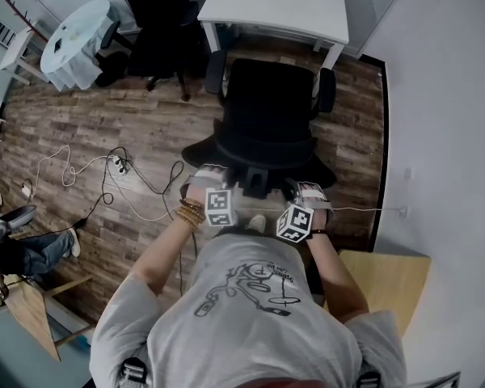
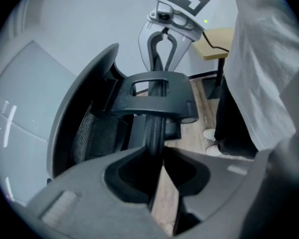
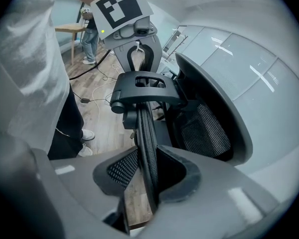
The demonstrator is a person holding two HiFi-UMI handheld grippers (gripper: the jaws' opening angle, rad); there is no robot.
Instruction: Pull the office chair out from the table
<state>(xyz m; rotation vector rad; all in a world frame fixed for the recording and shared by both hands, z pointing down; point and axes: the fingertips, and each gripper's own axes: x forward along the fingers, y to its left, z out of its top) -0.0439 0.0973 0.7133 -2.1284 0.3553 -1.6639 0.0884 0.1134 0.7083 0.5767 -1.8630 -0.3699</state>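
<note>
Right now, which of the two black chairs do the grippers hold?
The office chair before the white table: left gripper and right gripper clamp its top edge. The other chair stands apart, upper left.

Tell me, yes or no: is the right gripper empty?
No: the right gripper has its jaws closed on a thin black rim of the chair.

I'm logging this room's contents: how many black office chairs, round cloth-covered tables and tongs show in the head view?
Black office chairs: 2
Round cloth-covered tables: 1
Tongs, left and right: 2
Total: 5
</note>
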